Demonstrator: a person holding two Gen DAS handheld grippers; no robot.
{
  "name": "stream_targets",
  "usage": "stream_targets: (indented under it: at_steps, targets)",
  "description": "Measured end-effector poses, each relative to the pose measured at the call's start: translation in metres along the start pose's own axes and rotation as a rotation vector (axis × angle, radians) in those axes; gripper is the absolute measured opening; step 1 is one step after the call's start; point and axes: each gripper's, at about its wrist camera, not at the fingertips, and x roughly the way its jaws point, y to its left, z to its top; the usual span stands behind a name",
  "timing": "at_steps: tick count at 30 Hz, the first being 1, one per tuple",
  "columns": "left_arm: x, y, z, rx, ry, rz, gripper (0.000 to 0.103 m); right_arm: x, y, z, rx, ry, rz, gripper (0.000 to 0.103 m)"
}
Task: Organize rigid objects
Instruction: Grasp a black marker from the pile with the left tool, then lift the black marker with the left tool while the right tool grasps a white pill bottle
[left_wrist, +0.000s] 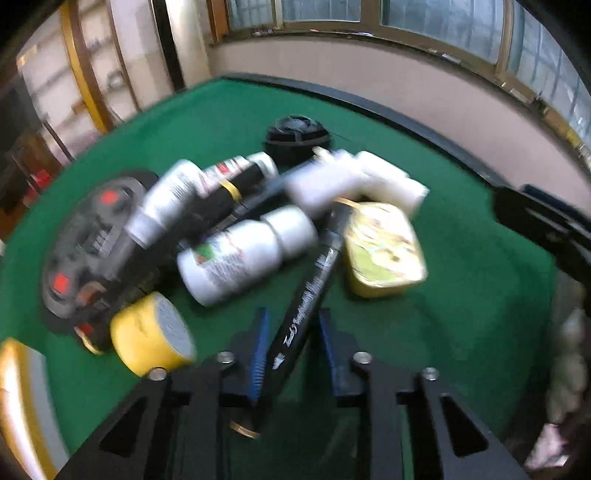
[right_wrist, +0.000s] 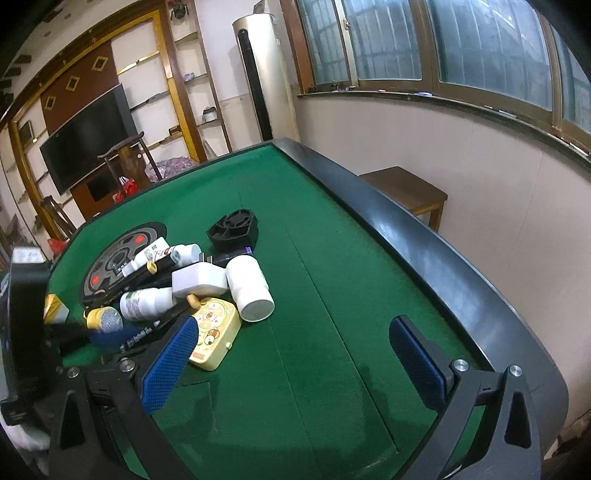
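Green table (right_wrist: 332, 295) — left gripper (left_wrist: 291, 343) clamps marker (left_wrist: 306, 299)

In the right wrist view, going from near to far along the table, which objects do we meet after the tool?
Right tool → yellow tin → white jar lying on its side → black fan-like part → far edge of the green table.
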Motion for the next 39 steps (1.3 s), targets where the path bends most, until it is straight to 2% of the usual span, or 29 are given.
stream_targets:
  at_steps: [1, 5, 6, 8, 10, 12, 13, 14, 17, 21, 24, 28, 30, 32, 35, 39]
  targets:
    - [-0.002, -0.002, -0.003, -0.003, 0.003, -0.016, 0.018, 0.001, 0.000, 0.000, 0.002, 0.001, 0.003, 0.103]
    - [-0.001, -0.007, -0.002, 0.005, 0.004, -0.010, 0.018, 0.002, -0.003, 0.000, 0.016, 0.008, 0.018, 0.103]
    - [0.000, -0.008, 0.001, 0.005, 0.005, -0.010, 0.019, 0.003, -0.005, 0.000, 0.025, 0.012, 0.021, 0.103]
    - [0.004, -0.010, 0.006, -0.003, -0.008, 0.013, 0.030, 0.004, -0.006, 0.000, 0.034, 0.019, 0.025, 0.103]
    - [0.003, -0.011, 0.003, -0.026, -0.030, 0.019, 0.030, 0.006, -0.007, -0.001, 0.041, 0.026, 0.027, 0.103]
    - [0.005, -0.009, 0.002, -0.062, -0.032, 0.015, 0.027, 0.008, -0.008, -0.001, 0.048, 0.036, 0.030, 0.103]
    - [0.003, -0.006, 0.000, -0.089, -0.032, -0.001, 0.015, 0.008, -0.009, -0.001, 0.053, 0.043, 0.033, 0.103]
    - [0.001, -0.007, -0.001, -0.107, -0.030, -0.022, 0.014, 0.009, -0.009, -0.001, 0.057, 0.049, 0.038, 0.103]
    - [-0.021, 0.005, -0.016, -0.178, -0.075, -0.069, 0.014, 0.009, -0.009, -0.001, 0.054, 0.063, 0.055, 0.103]
    - [-0.062, 0.026, -0.034, -0.267, -0.160, -0.130, 0.014, 0.011, 0.000, 0.009, -0.018, 0.076, 0.065, 0.103]
    - [-0.099, 0.035, -0.057, -0.314, -0.233, -0.153, 0.014, 0.021, 0.008, 0.028, -0.045, 0.103, 0.130, 0.103]
    - [-0.126, 0.049, -0.077, -0.359, -0.270, -0.162, 0.014, 0.046, 0.025, 0.052, -0.101, 0.155, 0.150, 0.090]
    - [-0.129, 0.055, -0.085, -0.379, -0.279, -0.161, 0.014, 0.062, 0.032, 0.057, -0.108, 0.210, 0.175, 0.078]
    - [-0.130, 0.063, -0.089, -0.396, -0.284, -0.155, 0.014, 0.077, 0.038, 0.057, -0.119, 0.252, 0.164, 0.068]
    - [-0.133, 0.070, -0.095, -0.407, -0.303, -0.152, 0.014, 0.093, 0.043, 0.054, -0.120, 0.287, 0.160, 0.066]
    - [-0.136, 0.072, -0.099, -0.409, -0.328, -0.151, 0.014, 0.095, 0.047, 0.055, -0.130, 0.283, 0.142, 0.066]
